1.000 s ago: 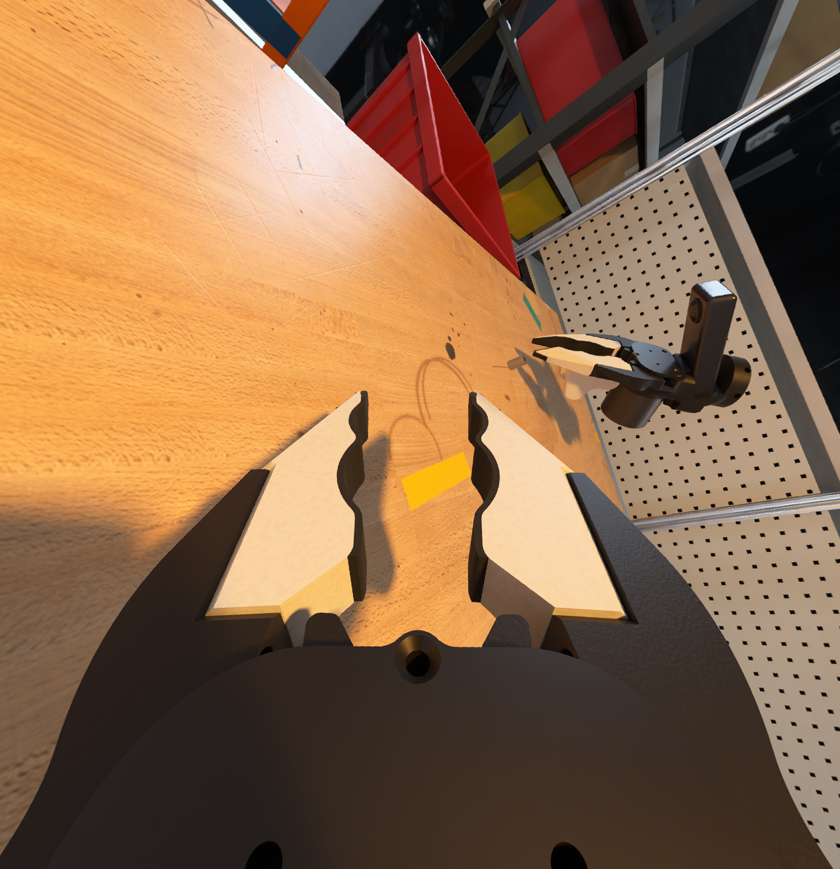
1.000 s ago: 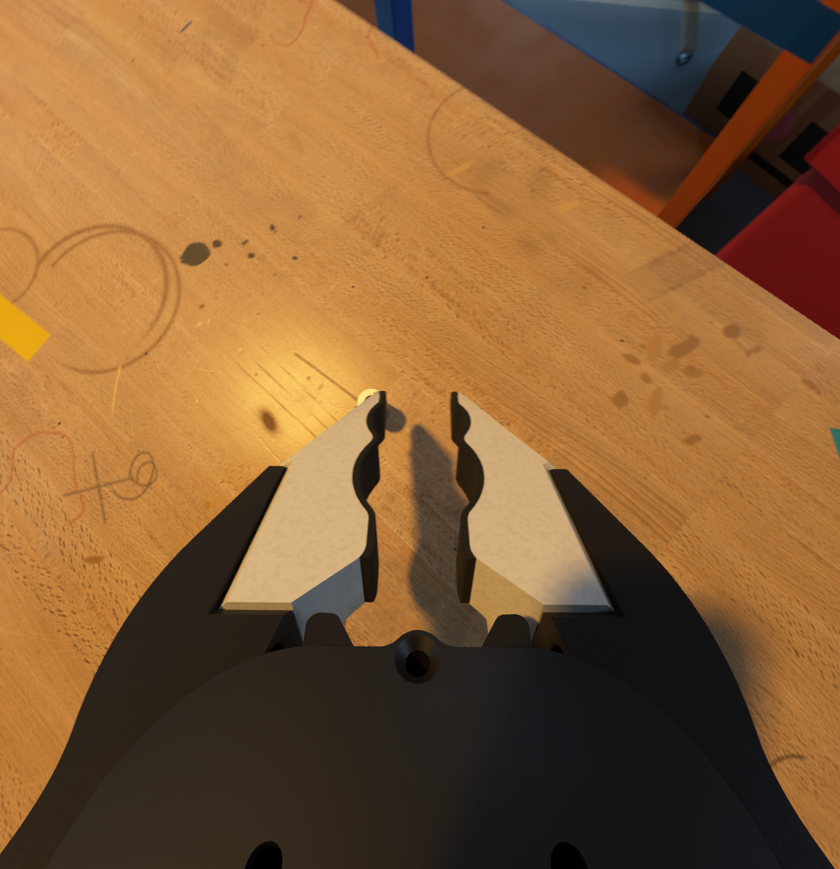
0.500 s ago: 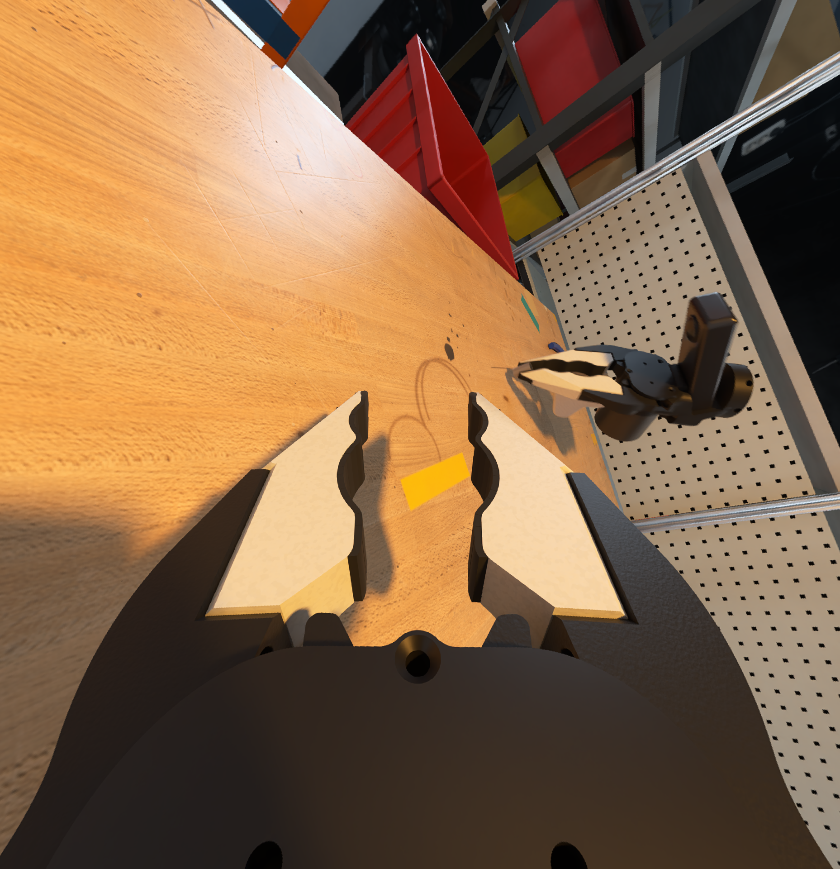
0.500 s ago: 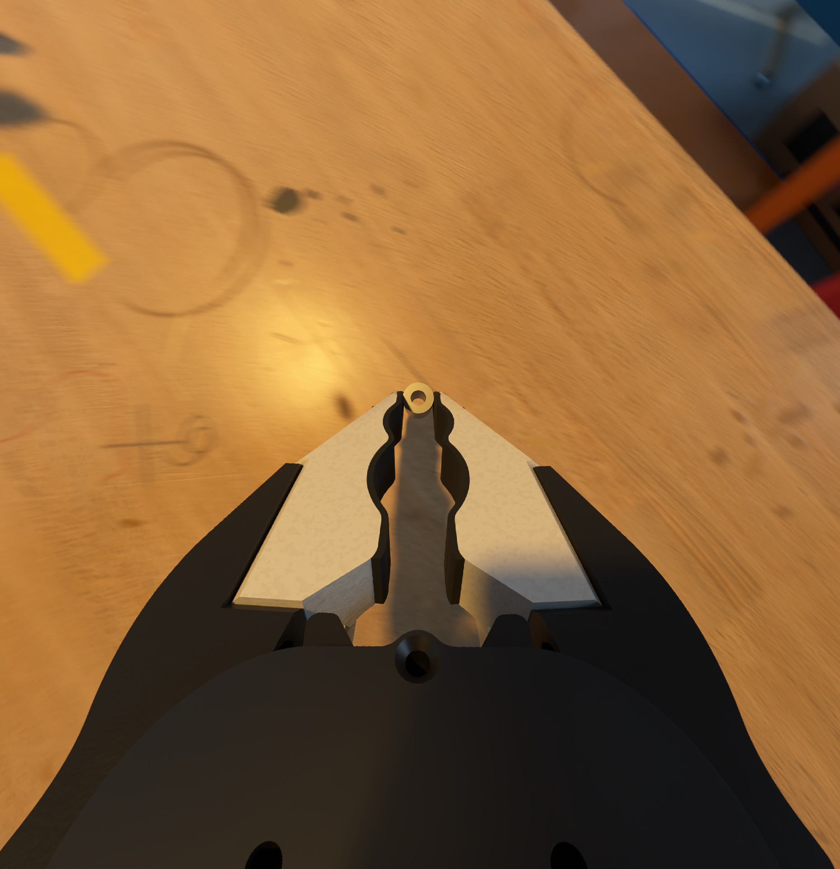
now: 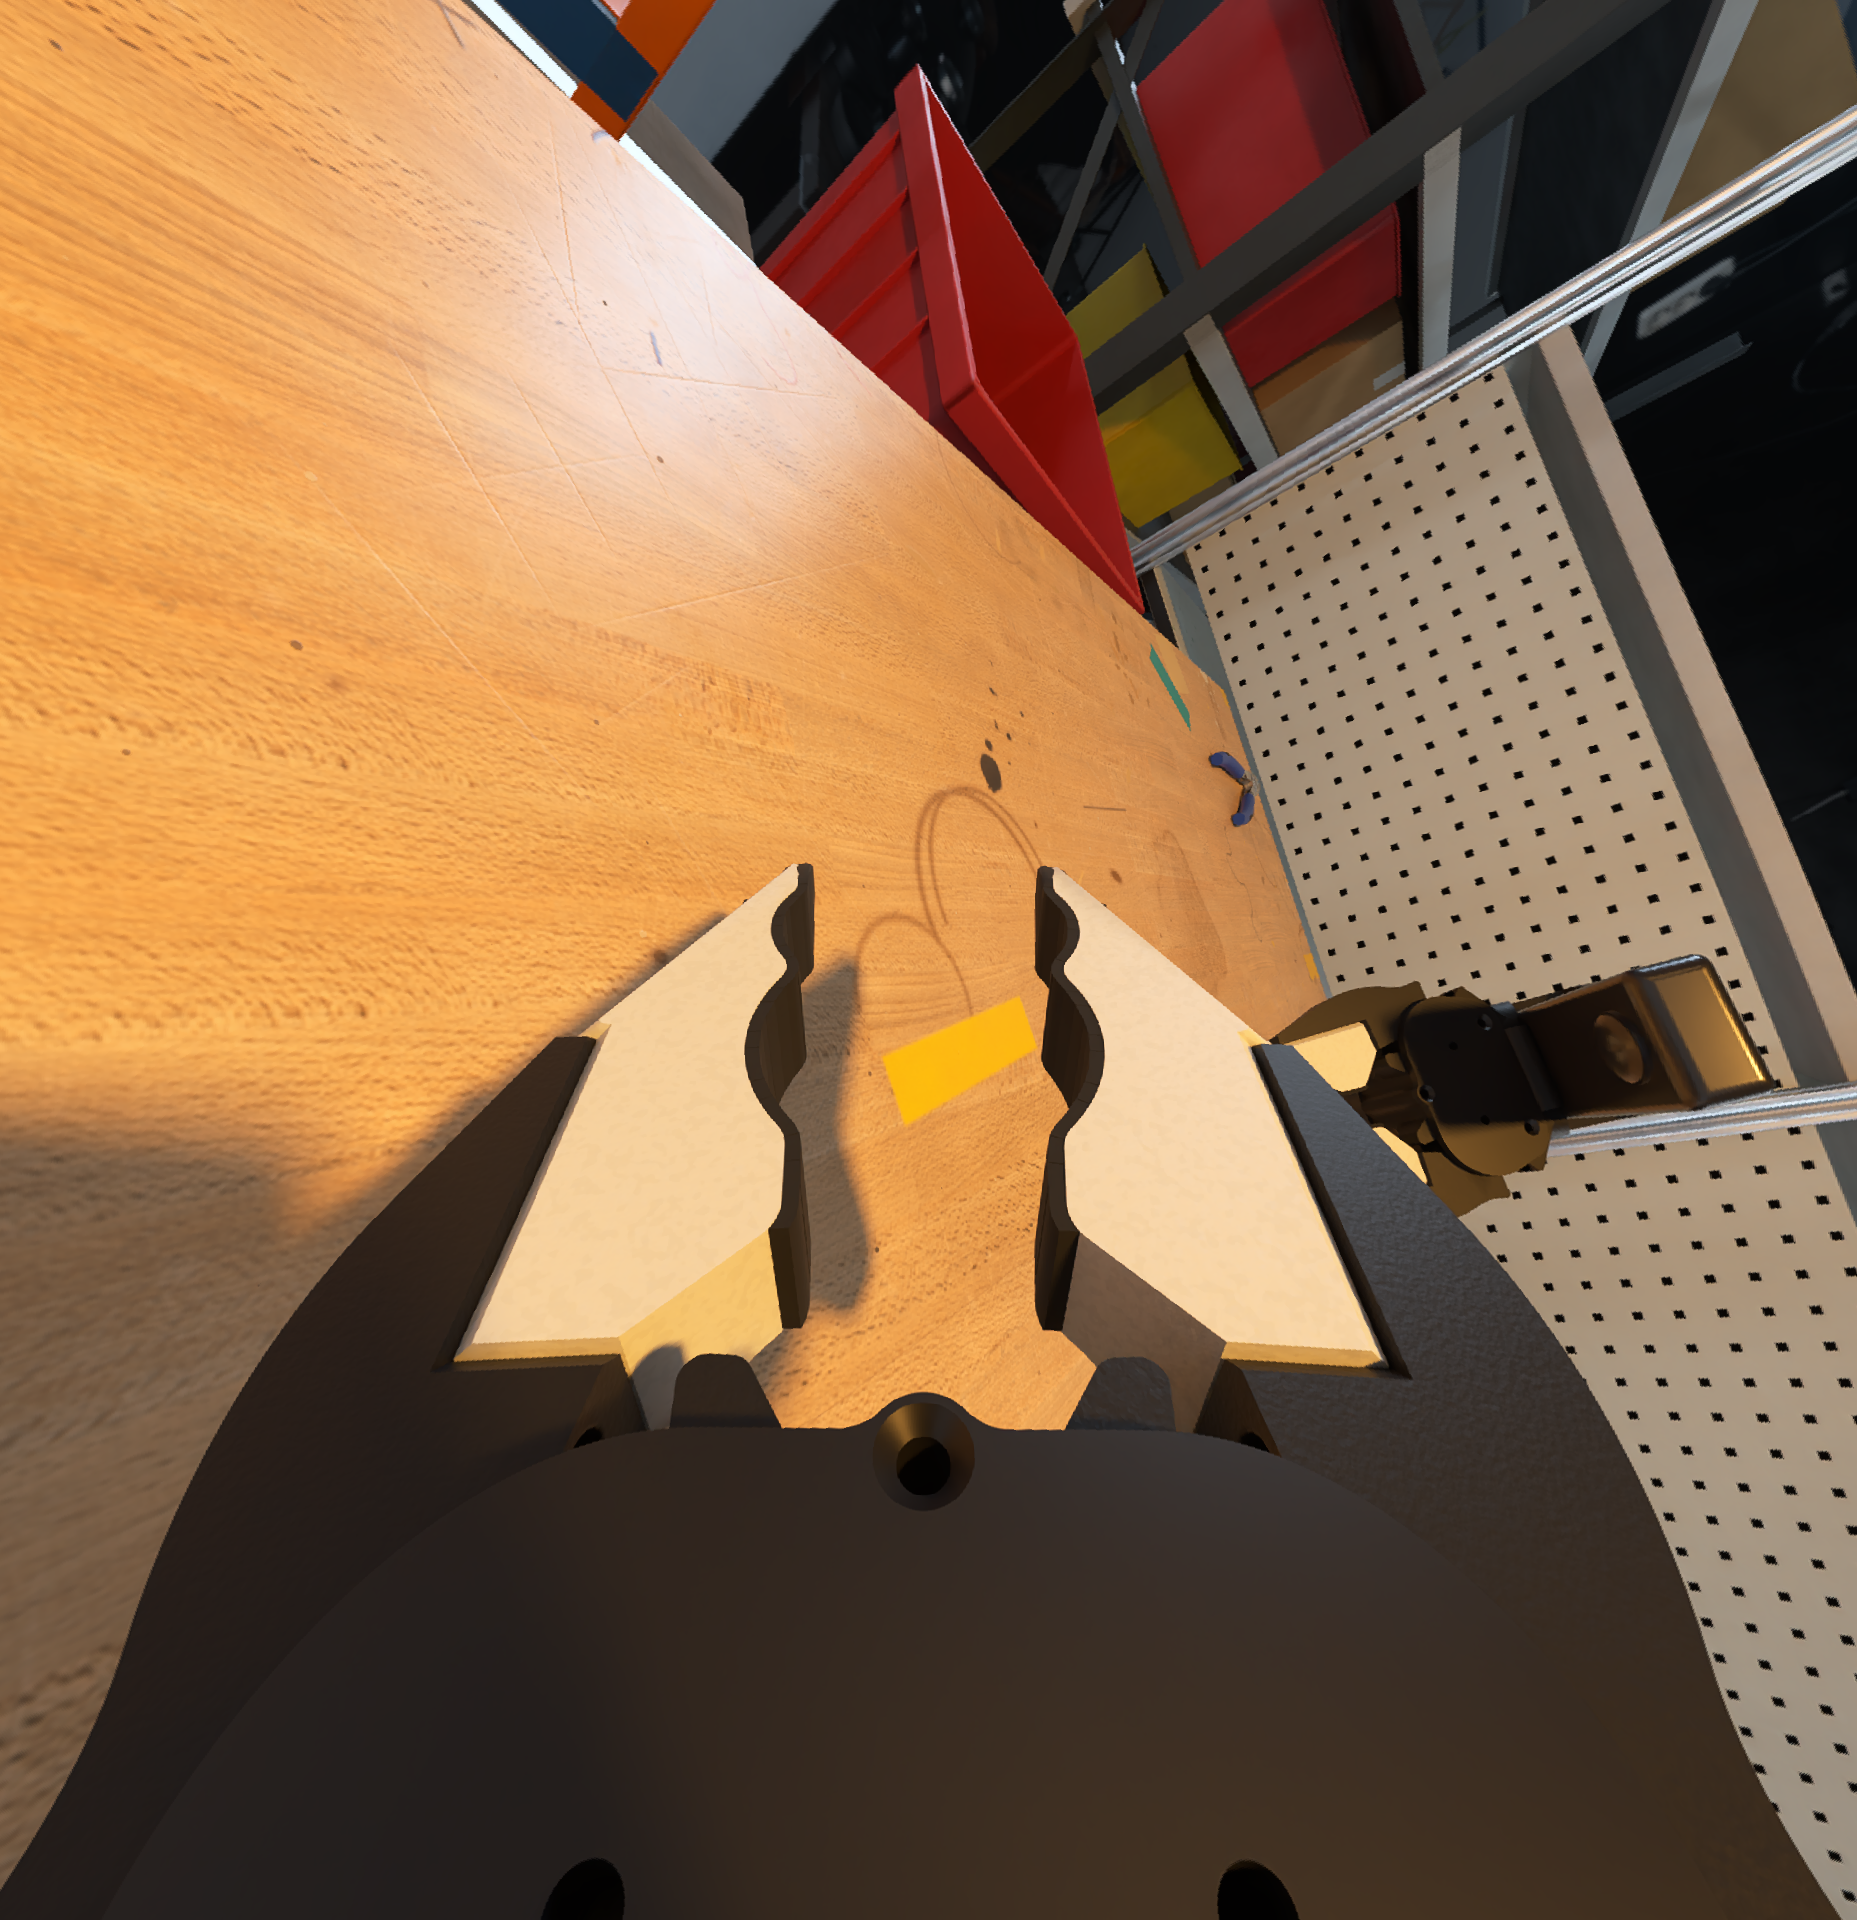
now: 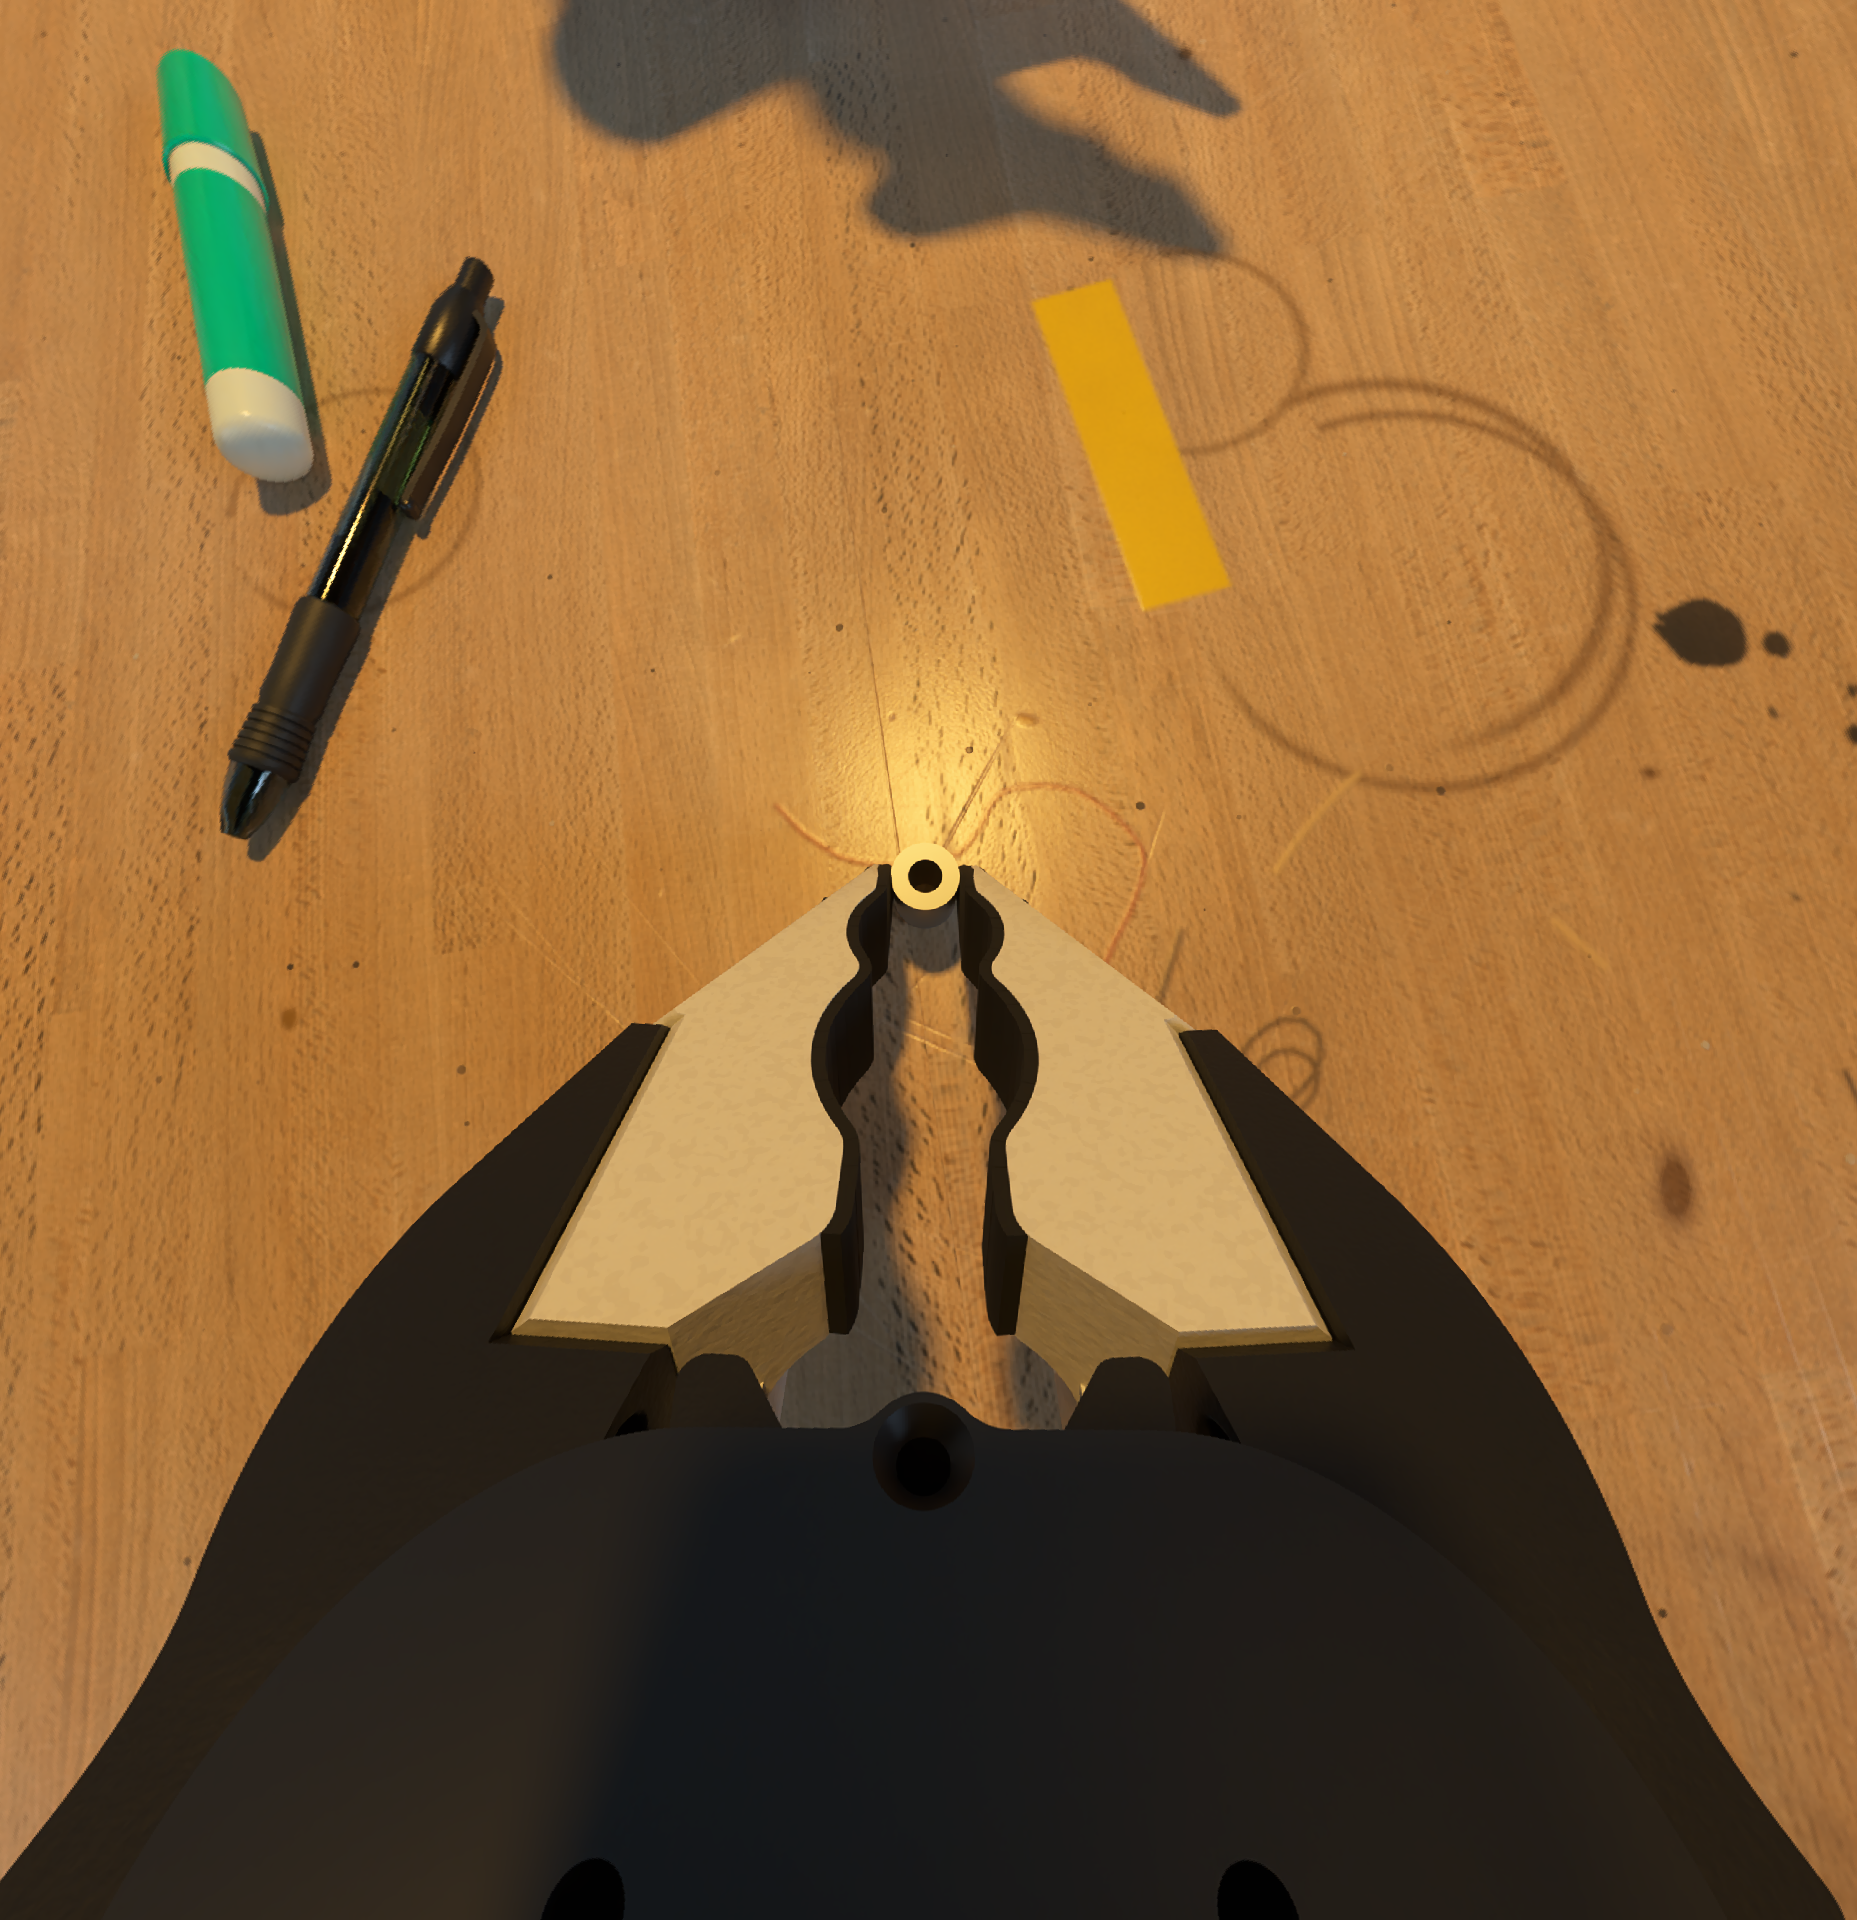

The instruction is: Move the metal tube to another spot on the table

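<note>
In the right wrist view my right gripper (image 6: 924,883) is shut on the metal tube (image 6: 924,876), a small pale tube seen end-on as a ring pinched between the fingertips, held above the wooden table (image 6: 695,623). In the left wrist view my left gripper (image 5: 924,883) is open and empty over the table (image 5: 384,520), above a yellow tape strip (image 5: 960,1058). The right gripper's body (image 5: 1506,1070) shows at the right behind my left gripper's right finger; its fingertips and the tube are hidden there.
A green marker (image 6: 236,270) and a black pen (image 6: 368,540) lie on the table ahead to the left. The yellow tape strip (image 6: 1130,442) lies ahead to the right. A small blue clip (image 5: 1233,788), a pegboard (image 5: 1475,779) and a red bin (image 5: 997,343) border the table's far edge.
My right gripper closed on the tube, lifted it and swung round toward the left gripper, so the pen and marker came into view. The left gripper has not moved.
</note>
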You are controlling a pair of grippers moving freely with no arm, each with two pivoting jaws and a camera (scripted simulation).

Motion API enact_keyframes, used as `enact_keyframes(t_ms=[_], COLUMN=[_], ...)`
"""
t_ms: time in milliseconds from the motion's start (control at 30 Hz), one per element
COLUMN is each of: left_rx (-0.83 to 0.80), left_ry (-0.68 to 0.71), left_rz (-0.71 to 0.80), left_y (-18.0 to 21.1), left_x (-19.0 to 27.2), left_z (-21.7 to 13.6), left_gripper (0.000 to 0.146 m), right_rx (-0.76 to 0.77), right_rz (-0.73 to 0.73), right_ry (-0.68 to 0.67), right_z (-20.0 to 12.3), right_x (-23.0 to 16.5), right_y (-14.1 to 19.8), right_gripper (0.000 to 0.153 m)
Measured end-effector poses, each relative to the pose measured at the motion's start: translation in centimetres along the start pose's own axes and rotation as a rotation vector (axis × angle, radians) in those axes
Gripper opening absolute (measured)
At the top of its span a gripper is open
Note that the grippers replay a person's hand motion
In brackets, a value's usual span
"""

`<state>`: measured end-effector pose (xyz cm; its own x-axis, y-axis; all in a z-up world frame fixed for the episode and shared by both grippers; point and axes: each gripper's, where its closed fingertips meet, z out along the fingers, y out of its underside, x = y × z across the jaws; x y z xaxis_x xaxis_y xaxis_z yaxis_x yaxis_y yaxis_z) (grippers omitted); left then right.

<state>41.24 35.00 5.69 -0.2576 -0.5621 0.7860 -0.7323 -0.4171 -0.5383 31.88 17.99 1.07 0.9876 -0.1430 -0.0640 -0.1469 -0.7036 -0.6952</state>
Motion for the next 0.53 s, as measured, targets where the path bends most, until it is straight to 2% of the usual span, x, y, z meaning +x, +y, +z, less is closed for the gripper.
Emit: enact_keyframes(t_ms=[33, 133, 167, 267, 333, 400, 533], left_rx=[-0.001, -0.001, 0.0, 0.001, -0.006, -0.011, -0.005], left_ry=[-0.001, -0.004, -0.005, -0.005, -0.001, -0.001, -0.007], left_rz=[0.001, 0.004, 0.004, 0.003, 0.003, 0.007, 0.006], left_y=[0.0, 0.0, 0.0, 0.0, 0.1, 0.2, 0.1], left_x=[0.0, 0.0, -0.1, -0.1, 0.0, 0.1, 0.0], left_z=[0.0, 0.0, 0.0, 0.0, 0.1, 0.1, 0.1], left_gripper=[0.043, 0.042, 0.042, 0.042, 0.042, 0.042, 0.042], right_rx=[0.002, 0.053, 0.087, 0.153, 0.131, 0.094, 0.128], right_rz=[0.008, 0.054, 0.081, 0.216, 0.33, 0.402, 0.497], right_ry=[0.006, -0.01, 0.006, 0.195, 0.388, 0.517, 0.662], right_z=[0.0, -1.4, -2.4, -6.7, -9.6, -12.0, -15.8], right_x=[0.0, 0.3, 1.0, 5.6, 9.2, 11.4, 13.6], right_y=[0.0, -0.1, -0.1, 1.7, 4.6, 7.2, 9.3], right_gripper=[0.012, 0.034, 0.037, 0.044, 0.047, 0.047, 0.046])
